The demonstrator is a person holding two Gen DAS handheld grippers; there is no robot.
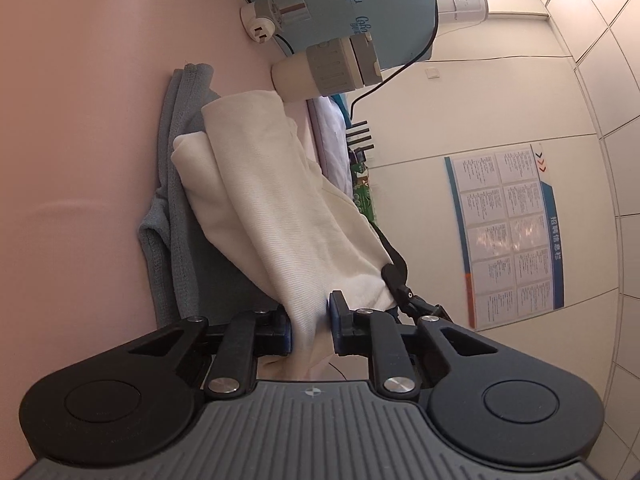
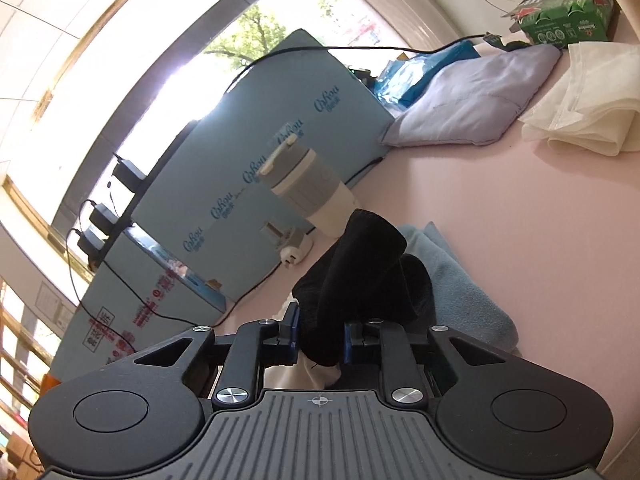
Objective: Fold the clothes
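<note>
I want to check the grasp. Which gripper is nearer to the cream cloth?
Left. The left gripper is closed on the cream cloth; the right gripper holds a black cloth.

We see a smooth pale pink tabletop [image 2: 500, 216] carrying a rumpled blue-grey knit cloth [image 1: 176, 208] and, farther along, a folded cream fabric stack [image 2: 588, 112] beside a lavender cushion-like bundle [image 2: 472, 100]. A white-and-grey cylindrical cup [image 2: 308, 188], a small white plug adapter [image 1: 260, 28] and a green cardboard carton [image 2: 568, 20] also rest on it.
</note>
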